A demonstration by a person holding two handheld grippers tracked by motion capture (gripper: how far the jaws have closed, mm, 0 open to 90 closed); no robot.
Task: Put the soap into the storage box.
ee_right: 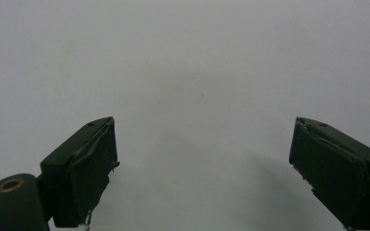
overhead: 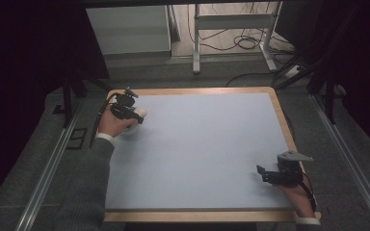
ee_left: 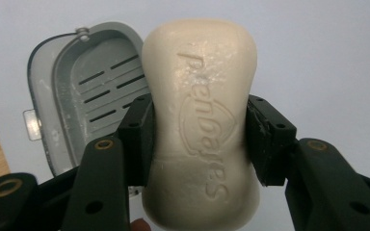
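Note:
A cream bar of soap [ee_left: 202, 120] with raised lettering sits clamped between the jaws of my left gripper [ee_left: 200, 137], which is shut on its waist. Just beyond and left of the soap lies an open grey soap box [ee_left: 84, 91] with slotted floor, on the pale mat. From above, my left gripper [overhead: 134, 114] is at the mat's far left corner with the soap [overhead: 142, 112] showing pale at its tip and the soap box [overhead: 131, 130] under the hand. My right gripper [ee_right: 202, 163] is open over bare mat, and sits near the front right edge [overhead: 264, 174].
The pale blue mat [overhead: 202, 144] covers a wooden-edged table [overhead: 280, 113]. Dark floor with metal rails flanks both sides. A white frame stand [overhead: 231, 33] and cables lie beyond the far edge.

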